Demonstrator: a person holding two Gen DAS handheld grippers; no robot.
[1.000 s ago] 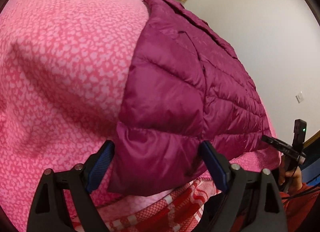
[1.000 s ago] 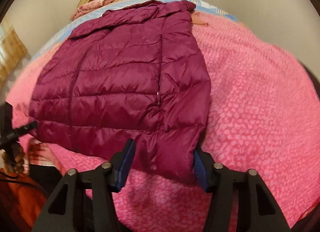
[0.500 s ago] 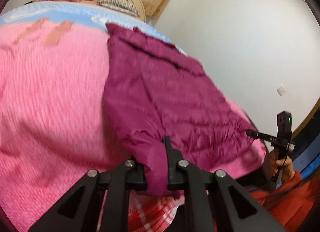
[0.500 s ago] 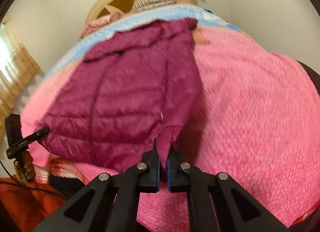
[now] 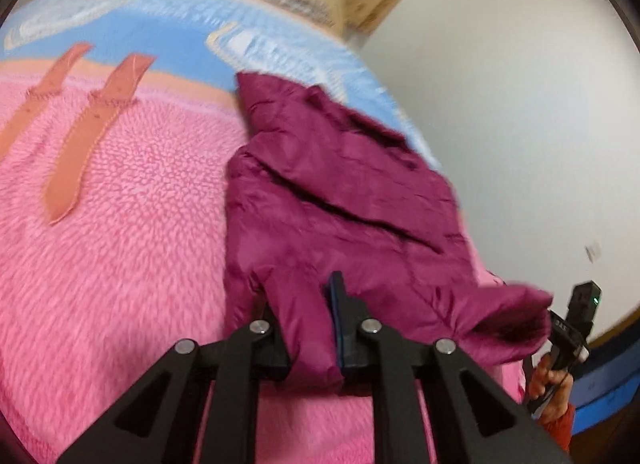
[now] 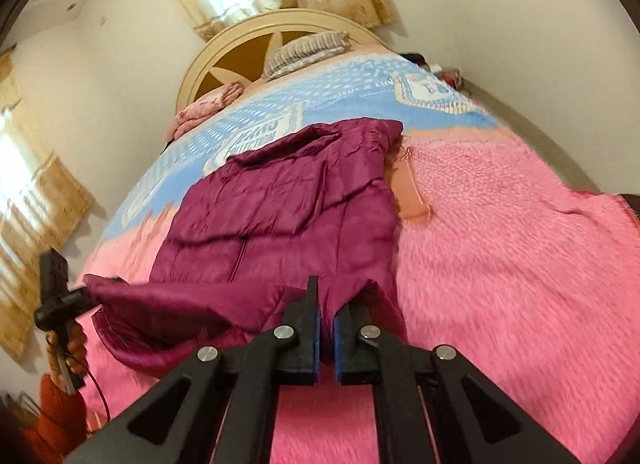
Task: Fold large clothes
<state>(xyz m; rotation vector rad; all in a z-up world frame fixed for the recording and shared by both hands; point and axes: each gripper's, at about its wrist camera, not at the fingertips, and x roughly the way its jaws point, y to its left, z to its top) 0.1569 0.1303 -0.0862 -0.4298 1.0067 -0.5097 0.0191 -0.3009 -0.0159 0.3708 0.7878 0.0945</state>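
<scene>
My left gripper [image 5: 310, 328] pinches one bottom corner of the magenta quilted puffer jacket [image 5: 340, 199], and my right gripper [image 6: 326, 328] pinches the other corner, fingers pressed onto the fabric. The hem hangs lifted between them above the fluffy pink blanket [image 6: 520, 284]. The jacket's collar end lies on the bed, near the blue patterned sheet [image 6: 340, 91] and cream wooden headboard [image 6: 240, 43].

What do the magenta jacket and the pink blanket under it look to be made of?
Jacket: thin woven synthetic, probably nylon or polyester, lightly padded; it has a slight sheen, stitched quilt lines and puffy panels. Pink blanket: plush fleece, likely synthetic; matte, fuzzy, nubby pile. Neither fibre can be confirmed by look alone.
</scene>
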